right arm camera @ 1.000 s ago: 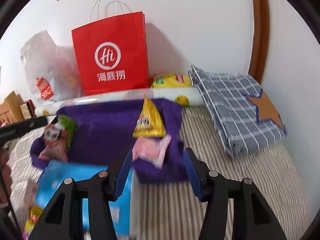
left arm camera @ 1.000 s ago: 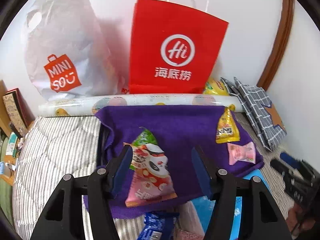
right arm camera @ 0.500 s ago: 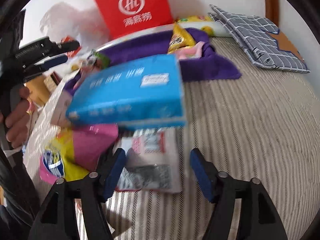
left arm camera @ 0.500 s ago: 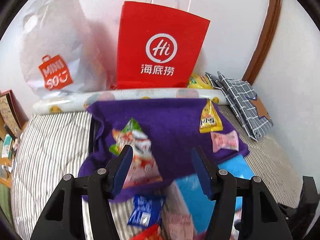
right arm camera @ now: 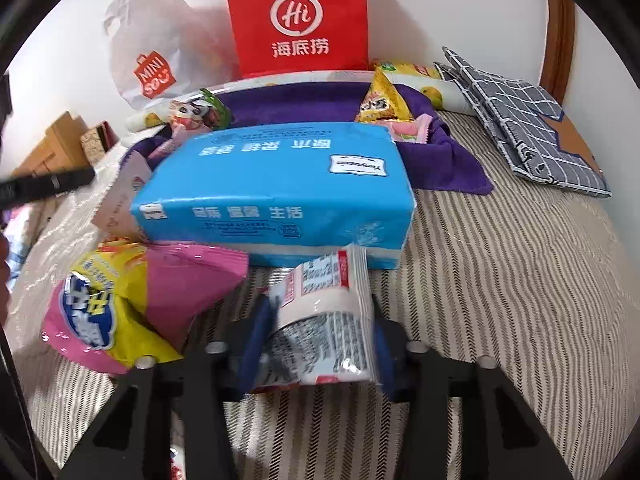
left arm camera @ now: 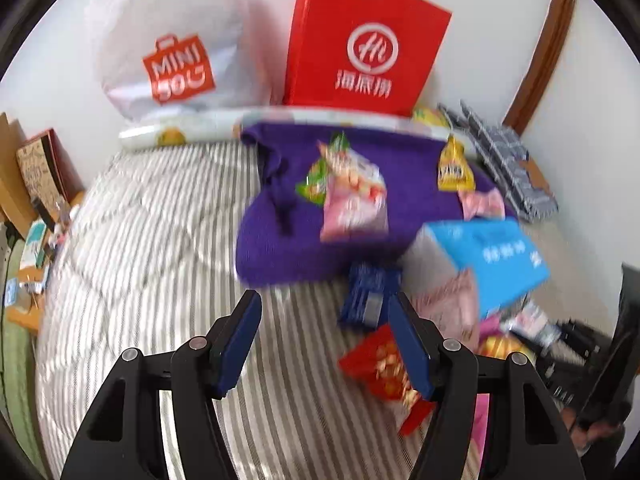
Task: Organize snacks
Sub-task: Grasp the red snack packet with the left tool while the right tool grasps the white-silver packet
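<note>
Blue-padded fingers of the right gripper (right arm camera: 316,344) are closed on a white printed snack packet (right arm camera: 324,320), held just in front of a blue tissue pack (right arm camera: 276,188) on the striped bedding (right arm camera: 500,280); a pink and yellow snack bag (right arm camera: 120,308) lies just to its left; the left gripper (left arm camera: 326,340) hangs wide open and holds nothing, a red snack packet (left arm camera: 388,368) and a dark blue packet (left arm camera: 366,296) lying near its right finger; further back, a pink snack bag (left arm camera: 352,200) and a yellow packet (left arm camera: 454,168) rest on a purple towel (left arm camera: 288,248).
</note>
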